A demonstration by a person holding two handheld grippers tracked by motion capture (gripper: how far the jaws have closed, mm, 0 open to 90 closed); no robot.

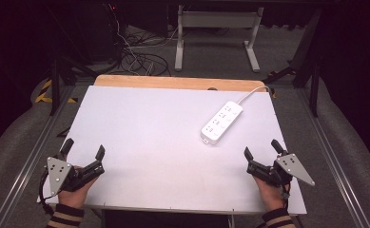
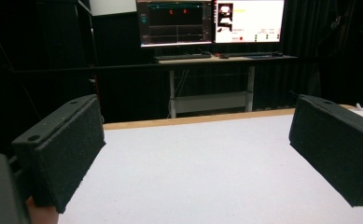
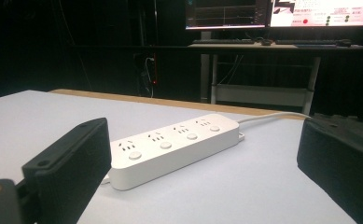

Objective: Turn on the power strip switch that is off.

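A white power strip [image 1: 222, 121] with several sockets and buttons lies on the right half of the white table [image 1: 163, 142], its white cable [image 1: 254, 92] running off the far edge. My right gripper [image 1: 262, 149] rests near the front right corner, open and empty, a short way in front of the strip. In the right gripper view the power strip [image 3: 174, 144] lies between and beyond the jaws, apart from both. At the front left corner my left gripper [image 1: 83, 148] is open with nothing between its jaws. The left gripper view shows bare white table [image 2: 202, 168] ahead.
A wooden strip [image 1: 178, 83] borders the table's far edge. Beyond it stand a desk frame [image 1: 216, 38] and tangled cables [image 1: 140, 59] on the floor. Monitors [image 2: 212, 21] sit on a desk at the back. Metal rails [image 1: 335, 156] run along both table sides.
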